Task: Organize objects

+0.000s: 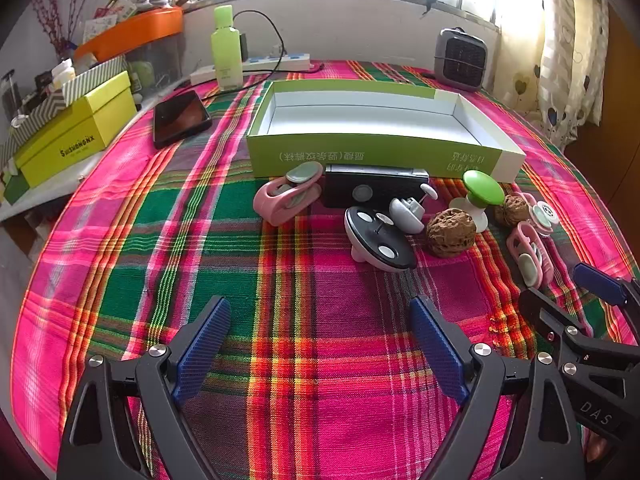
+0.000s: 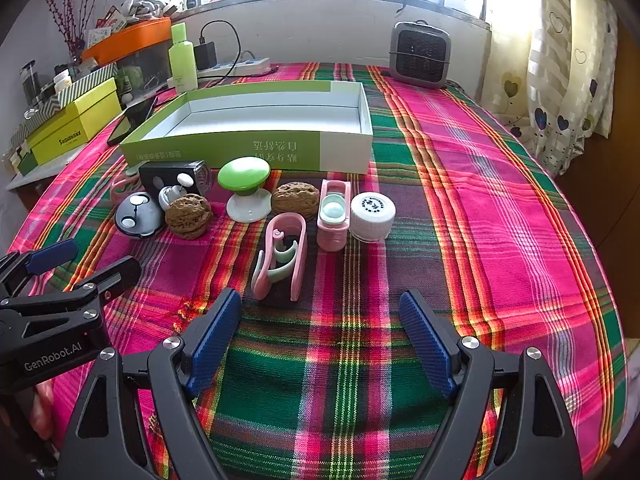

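An empty green and white box (image 1: 372,156) (image 2: 244,148) lies on the plaid cloth. In front of it sit small items: a pink clip (image 1: 286,196), a black block (image 1: 372,188) (image 2: 168,176), a black disc (image 1: 378,240) (image 2: 138,214), a green knob (image 1: 482,188) (image 2: 243,176), two walnuts (image 1: 450,232) (image 2: 188,214) (image 2: 295,199), another pink clip (image 2: 282,260) (image 1: 530,254), a pink holder (image 2: 334,214) and a white cap (image 2: 373,216). My left gripper (image 1: 320,352) and right gripper (image 2: 320,344) stand open over bare cloth, near side of the items.
A phone (image 1: 180,118), a green bottle (image 1: 226,48), a power strip (image 1: 276,64) and a small grey heater (image 1: 460,58) (image 2: 420,54) lie behind the box. Yellow boxes (image 1: 76,136) and clutter fill the left shelf. A curtain (image 2: 560,80) hangs at right.
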The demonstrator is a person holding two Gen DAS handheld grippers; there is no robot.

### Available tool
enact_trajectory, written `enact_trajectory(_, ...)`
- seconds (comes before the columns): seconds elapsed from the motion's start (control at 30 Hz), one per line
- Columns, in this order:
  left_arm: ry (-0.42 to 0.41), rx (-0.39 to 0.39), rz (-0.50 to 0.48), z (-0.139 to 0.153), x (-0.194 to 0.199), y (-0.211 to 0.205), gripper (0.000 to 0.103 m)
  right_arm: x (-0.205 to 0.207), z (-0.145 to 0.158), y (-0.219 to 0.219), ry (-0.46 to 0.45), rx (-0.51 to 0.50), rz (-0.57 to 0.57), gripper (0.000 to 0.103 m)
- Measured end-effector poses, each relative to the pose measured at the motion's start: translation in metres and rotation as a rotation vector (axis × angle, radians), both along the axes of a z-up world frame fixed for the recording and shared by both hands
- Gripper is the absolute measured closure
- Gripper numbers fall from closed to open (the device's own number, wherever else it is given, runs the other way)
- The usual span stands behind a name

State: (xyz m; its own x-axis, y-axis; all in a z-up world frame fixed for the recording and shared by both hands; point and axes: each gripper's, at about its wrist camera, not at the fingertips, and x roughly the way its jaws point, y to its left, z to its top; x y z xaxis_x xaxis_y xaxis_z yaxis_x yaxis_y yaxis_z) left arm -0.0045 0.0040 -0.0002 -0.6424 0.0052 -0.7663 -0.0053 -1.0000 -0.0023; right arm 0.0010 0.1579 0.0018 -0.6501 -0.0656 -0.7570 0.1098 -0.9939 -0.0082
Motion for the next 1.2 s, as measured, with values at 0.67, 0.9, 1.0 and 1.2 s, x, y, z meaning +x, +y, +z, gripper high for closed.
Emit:
enact_trajectory(0.67, -0.014, 0.046, -0.029, 0.004, -0.004, -0.009, 0.013, -0.006, 0.001, 0.002, -0.007, -0.007, 0.017, 0.021)
enact_trajectory(0.9, -0.005, 0.112, -0.038, 0.012, -0.008, -0.017, 0.016, -0.015, 0.002, 0.001, -0.02, -0.059, 0.047, 0.022)
enact_trajectory(1.0, 0.013, 0.132, -0.051, 0.017, -0.01, -0.017, 0.016, -0.02, 0.002, -0.003, -0.023, -0.057, 0.059, 0.023)
enact_trajectory(1.2, -0.012, 0.16, -0.056, 0.015, -0.021, -0.015, 0.017, -0.025, 0.003, -0.005, -0.029, -0.049, 0.063, 0.033)
